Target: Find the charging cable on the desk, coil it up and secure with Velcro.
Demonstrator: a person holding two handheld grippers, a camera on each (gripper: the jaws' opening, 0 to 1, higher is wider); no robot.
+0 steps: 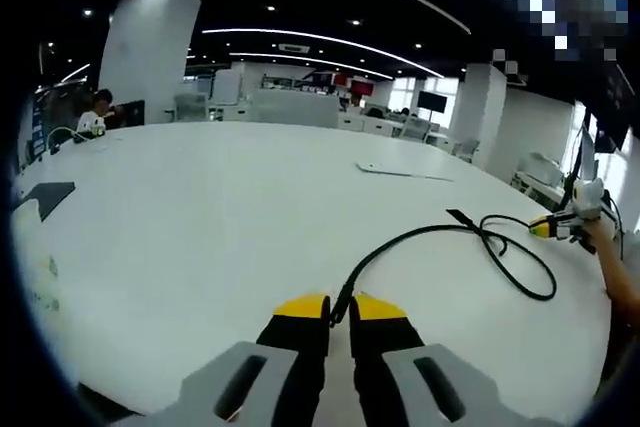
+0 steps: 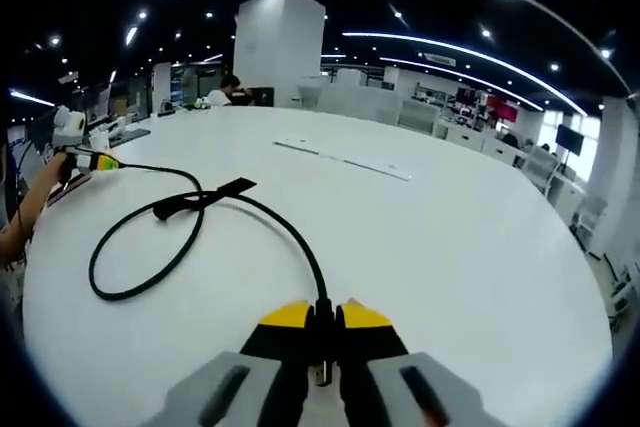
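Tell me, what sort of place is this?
Most likely a big open-plan office: a wide white table, rows of desks and monitors behind, strip ceiling lights, and a person seated at a screen.

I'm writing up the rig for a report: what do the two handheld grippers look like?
Both match: the left gripper and right gripper each have two black fingers with yellow tips, on light grey bodies with slotted openings.

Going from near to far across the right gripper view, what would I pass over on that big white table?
Yellow-tipped gripper fingers clamped on the black charging cable → the cable's loop → its flat black Velcro strap → a thin white sheet → a seated person at the far edge.
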